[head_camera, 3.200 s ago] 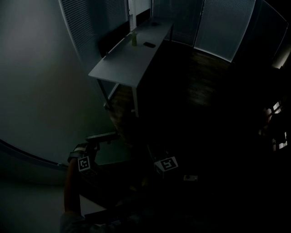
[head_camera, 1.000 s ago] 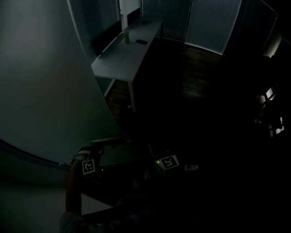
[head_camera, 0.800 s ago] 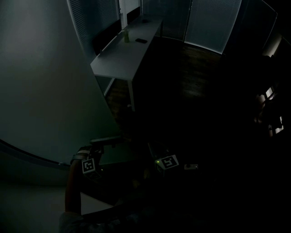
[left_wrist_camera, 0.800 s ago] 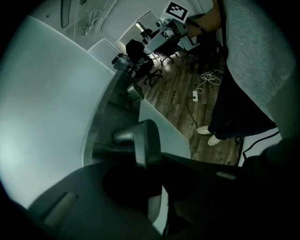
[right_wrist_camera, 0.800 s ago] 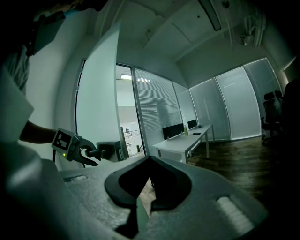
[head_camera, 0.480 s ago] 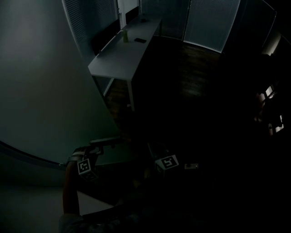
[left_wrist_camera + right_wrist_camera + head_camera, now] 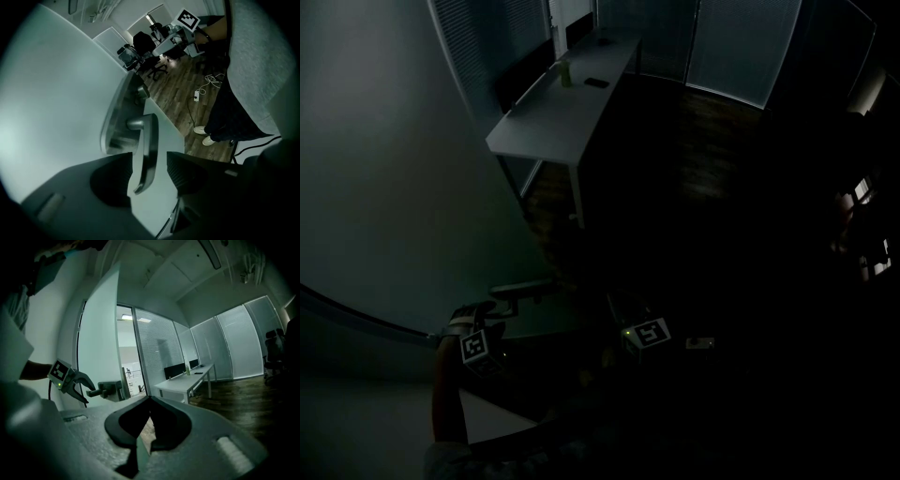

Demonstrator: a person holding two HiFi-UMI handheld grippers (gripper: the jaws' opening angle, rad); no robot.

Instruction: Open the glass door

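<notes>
The frosted glass door (image 7: 394, 187) stands swung open, with a metal lever handle (image 7: 147, 150) on a plate (image 7: 117, 122). My left gripper (image 7: 149, 164) is open. Its jaws have just been opening, and the lever lies between them with a gap on each side. From the right gripper view, the left gripper (image 7: 77, 385) sits at the end of the handle (image 7: 105, 391) with its fingers spread. The right gripper (image 7: 149, 401) is shut on nothing and held level, apart from the door. In the dim head view, the left gripper (image 7: 492, 311) is by the handle (image 7: 520, 291).
A long white desk (image 7: 567, 103) with a bottle and a phone stands beyond the door, beside blinds-covered glass walls. A person's legs (image 7: 225, 117) and shoes are close to the door's edge. Office chairs and floor cables lie behind. The wooden floor (image 7: 712, 159) is dark.
The left gripper's marker cube has slid a little left and back from the handle in the head view. The right gripper has stayed where it was.
</notes>
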